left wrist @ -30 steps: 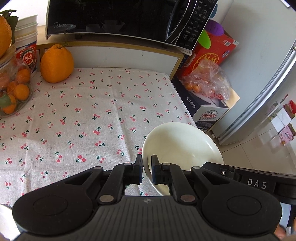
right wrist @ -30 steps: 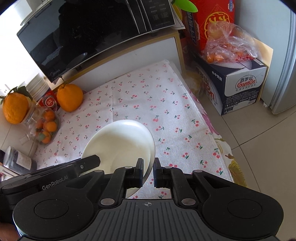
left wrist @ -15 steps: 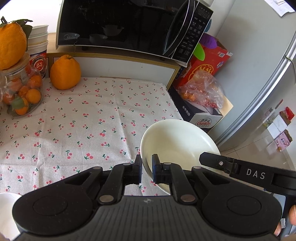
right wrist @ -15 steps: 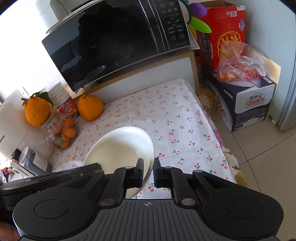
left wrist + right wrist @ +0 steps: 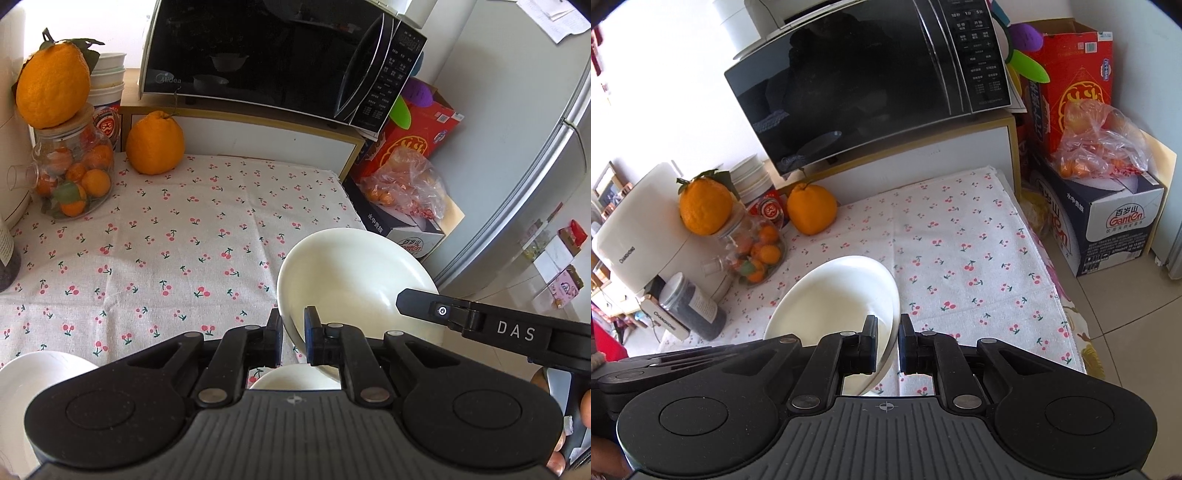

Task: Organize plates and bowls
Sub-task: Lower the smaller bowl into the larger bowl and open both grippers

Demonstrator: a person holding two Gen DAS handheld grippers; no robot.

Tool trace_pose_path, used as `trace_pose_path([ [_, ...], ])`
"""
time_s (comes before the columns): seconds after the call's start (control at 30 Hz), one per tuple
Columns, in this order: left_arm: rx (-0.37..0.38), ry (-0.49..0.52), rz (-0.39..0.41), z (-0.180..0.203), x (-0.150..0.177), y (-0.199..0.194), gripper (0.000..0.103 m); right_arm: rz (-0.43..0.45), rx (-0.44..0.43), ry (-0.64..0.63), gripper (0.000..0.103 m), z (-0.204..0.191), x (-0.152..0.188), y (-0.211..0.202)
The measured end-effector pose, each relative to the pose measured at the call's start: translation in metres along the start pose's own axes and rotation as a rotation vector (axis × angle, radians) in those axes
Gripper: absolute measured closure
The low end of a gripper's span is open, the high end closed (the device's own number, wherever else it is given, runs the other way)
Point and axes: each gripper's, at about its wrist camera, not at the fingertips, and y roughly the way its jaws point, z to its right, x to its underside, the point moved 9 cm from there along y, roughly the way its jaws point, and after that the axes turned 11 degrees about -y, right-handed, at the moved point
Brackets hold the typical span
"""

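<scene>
1. Far left in my right wrist view: one white plastic appliance, rounded box shape, with one dark-filled jar in front of it.
2. One clear glass jar of small oranges. One big knobbly orange with leaves sits on its lid.
3. A second big orange sits on the cloth beside the jar. Behind them is a stack of white tubs; I count three rims.
4. Tablecloth: woven fabric, off-white, with a small red cherry print.
5. One microwave, with a glossy black door, sits on a white cabinet with wood trim.
6. Left gripper: matte black, nearly closed, pinching the near rim of the white bowl. Pads sit on either side of the rim.
7. That bowl is smooth, glazed, round and shallow. It's held tilted above the tablecloth's right edge, off the surface.
8. Right gripper pinches the same bowl's opposite rim, jaws narrow. Its black finger shows across the left wrist view.
9. Two more white dishes: one at the lower left, one directly under the left gripper. Both are partly hidden, so I can't tell whether each is a plate or a bowl.
10. Right side: one red carton, one dark box topped by a clear plastic bag of oranges, then one grey fridge.
</scene>
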Motion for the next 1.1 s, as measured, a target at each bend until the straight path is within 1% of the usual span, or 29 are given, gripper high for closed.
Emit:
trace_pose_path([
  [0.07, -0.002, -0.013, -0.002, -0.005, 0.003, -0.003, 0.093, -0.016, -0.012, -0.002, 0.092, -0.005, 0.004, 0.001],
  [0.23, -0.022, -0.013, -0.018, -0.014, 0.016, -0.008, 0.093, -0.036, -0.01, -0.061, 0.091, -0.021, 0.022, -0.004],
  [0.4, -0.029, -0.01, -0.036, -0.02, 0.029, -0.013, 0.093, -0.089, -0.02, -0.065, 0.091, -0.024, 0.042, -0.001],
  [0.57, -0.056, 0.043, -0.034, -0.018, 0.04, -0.015, 0.092, -0.114, -0.007, -0.081, 0.091, -0.026, 0.053, -0.001],
  [0.83, -0.078, 0.074, -0.028, -0.02, 0.046, -0.016, 0.092, -0.13, 0.002, -0.096, 0.09, -0.029, 0.063, 0.0],
  [0.97, -0.096, 0.097, -0.049, -0.021, 0.057, -0.013, 0.092, -0.144, 0.028, -0.121, 0.09, -0.03, 0.07, 0.001],
  [1.0, -0.098, 0.099, -0.055, -0.021, 0.059, -0.012, 0.091, -0.147, 0.028, -0.122, 0.088, -0.03, 0.071, 0.001],
  [1.1, -0.113, 0.11, -0.059, -0.023, 0.061, -0.011, 0.091, -0.149, 0.033, -0.133, 0.088, -0.032, 0.073, 0.001],
])
